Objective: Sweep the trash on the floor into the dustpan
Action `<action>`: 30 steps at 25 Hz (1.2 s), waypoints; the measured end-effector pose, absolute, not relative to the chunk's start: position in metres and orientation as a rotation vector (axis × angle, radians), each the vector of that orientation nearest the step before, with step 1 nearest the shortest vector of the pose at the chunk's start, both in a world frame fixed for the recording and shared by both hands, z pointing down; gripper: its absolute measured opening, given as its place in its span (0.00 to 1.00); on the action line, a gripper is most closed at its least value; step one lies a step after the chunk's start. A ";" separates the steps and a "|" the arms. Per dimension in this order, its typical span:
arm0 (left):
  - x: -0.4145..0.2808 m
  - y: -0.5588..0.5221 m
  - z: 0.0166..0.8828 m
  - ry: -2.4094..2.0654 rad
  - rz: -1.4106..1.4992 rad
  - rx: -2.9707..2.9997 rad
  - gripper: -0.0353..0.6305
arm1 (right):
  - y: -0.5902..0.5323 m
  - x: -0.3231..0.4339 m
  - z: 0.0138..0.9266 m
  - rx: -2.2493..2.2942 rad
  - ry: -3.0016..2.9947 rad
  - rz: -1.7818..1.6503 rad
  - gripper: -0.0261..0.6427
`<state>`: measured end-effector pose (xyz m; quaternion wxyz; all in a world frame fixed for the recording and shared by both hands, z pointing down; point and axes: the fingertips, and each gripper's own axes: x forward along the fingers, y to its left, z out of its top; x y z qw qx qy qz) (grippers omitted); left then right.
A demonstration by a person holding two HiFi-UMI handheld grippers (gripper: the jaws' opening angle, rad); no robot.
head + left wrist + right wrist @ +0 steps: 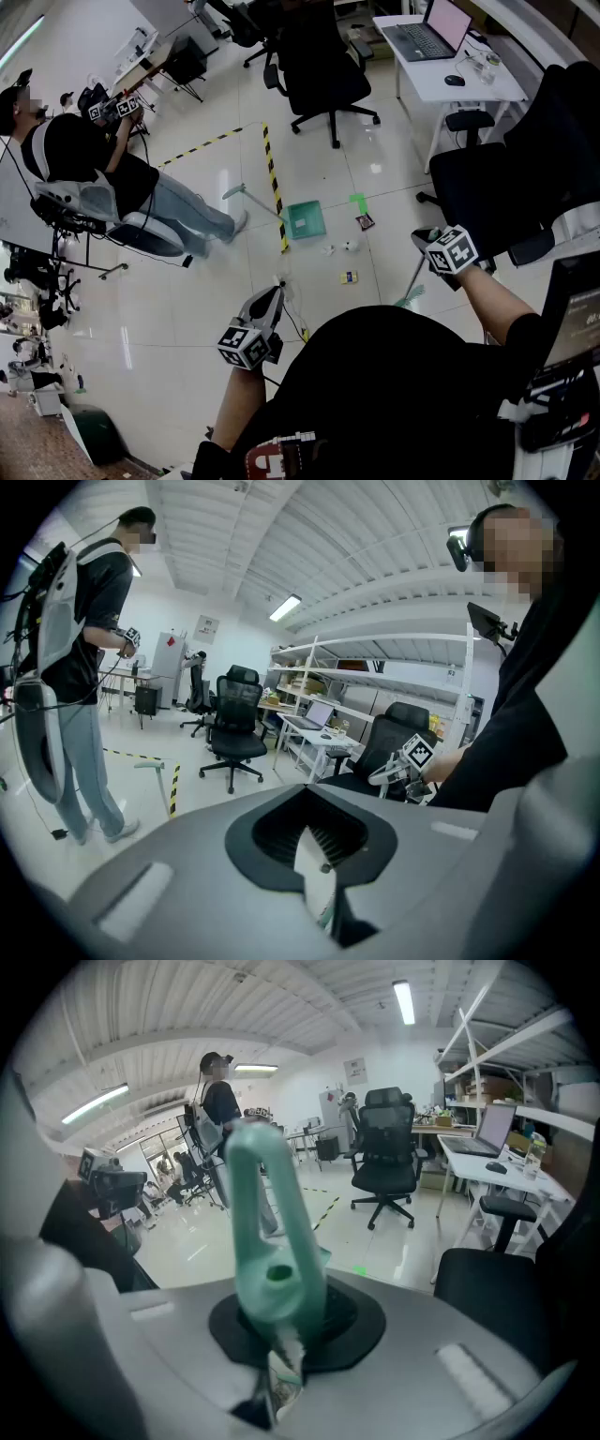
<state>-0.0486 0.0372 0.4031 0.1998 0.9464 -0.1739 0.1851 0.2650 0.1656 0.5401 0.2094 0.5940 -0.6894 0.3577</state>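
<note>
A green dustpan [306, 221] stands on the glossy floor by the striped tape, its long grey handle [246, 196] upright; that handle [154, 766] also shows in the left gripper view. Small bits of trash [364, 221] [348, 246] [349, 277] lie just right of and below the dustpan. My right gripper [441, 248] [281, 1335] is shut on a teal broom handle [267, 1232]; the broom's green bristles [409, 299] rest on the floor near my body. My left gripper [270, 302] [314, 855] hangs low at the left, shut, with nothing seen in it.
Yellow-black tape [274, 183] runs past the dustpan. A person [94, 155] with grippers stands at the left. Black office chairs [323, 75] [487, 187] and a white desk [469, 89] with a laptop stand beyond and to the right. A green mark [357, 200] is on the floor.
</note>
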 end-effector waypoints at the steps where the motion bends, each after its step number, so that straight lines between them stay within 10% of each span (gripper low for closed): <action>1: -0.046 0.037 0.409 -0.480 0.520 2.649 0.06 | 0.164 0.272 0.539 1.665 -1.915 0.987 0.05; 30: -0.128 -0.175 0.485 -0.186 0.619 2.636 0.06 | -0.012 0.446 0.505 2.671 -1.110 0.935 0.04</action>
